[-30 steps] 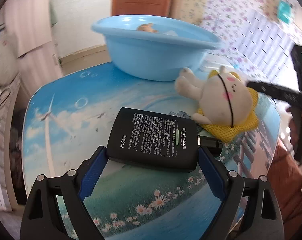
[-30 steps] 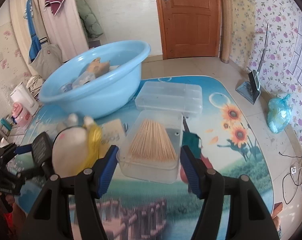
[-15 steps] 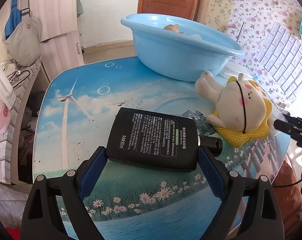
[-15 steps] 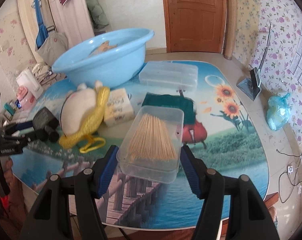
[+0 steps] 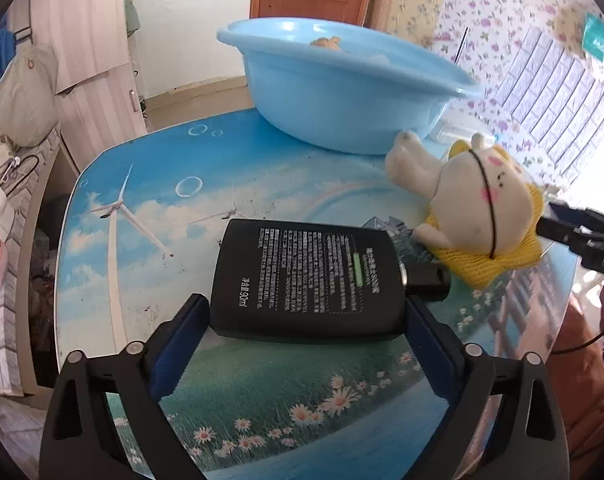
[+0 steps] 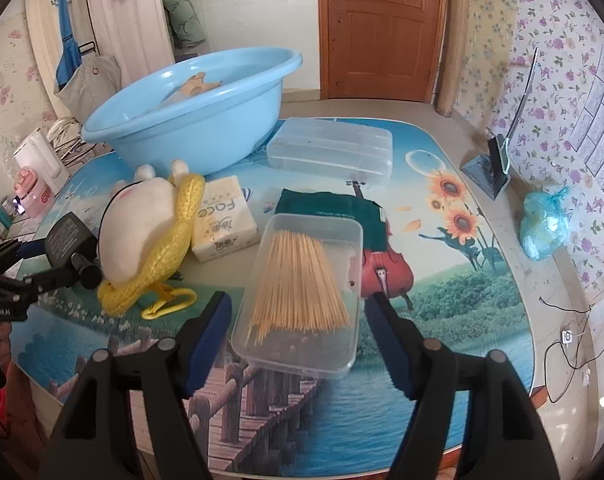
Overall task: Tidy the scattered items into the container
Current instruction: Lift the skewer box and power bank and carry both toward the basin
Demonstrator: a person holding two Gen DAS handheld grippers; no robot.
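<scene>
Clearly, the left gripper point(image 5: 306, 320) has its blue-padded fingers point(image 5: 178, 344) pressed against both ends of a flat black bottle point(image 5: 310, 280), which lies label-up with its black cap pointing right; whether the bottle rests on the worktop point(image 5: 142, 216) or is lifted off it cannot be told. From the right wrist view the same bottle point(image 6: 68, 240) shows at the far left, with the left gripper's dark frame around it.

The right gripper point(image 6: 298, 320) holds a clear plastic box of wooden sticks point(image 6: 302, 292) between its fingers point(image 6: 210, 328), spread fairly wide to span the box's width; the pads sit at or just beside its side walls, and firm contact is hard to confirm.

The blue basin point(image 6: 190, 116), the container, stands at the far left of the worktop in the right wrist view, with a tan object point(image 6: 194, 84) inside. Near it lies a cream plush toy point(image 6: 142, 228) on a yellow knitted piece, touching a tissue pack point(image 6: 226, 216) on its right. Farther right sit a closed clear case point(image 6: 330, 152) and a dark green cloth point(image 6: 330, 208), partly under the box's far end.

In the left wrist view the plush toy point(image 5: 482, 208) lies just right of the bottle's cap, with the basin point(image 5: 342, 88) beyond.
</scene>
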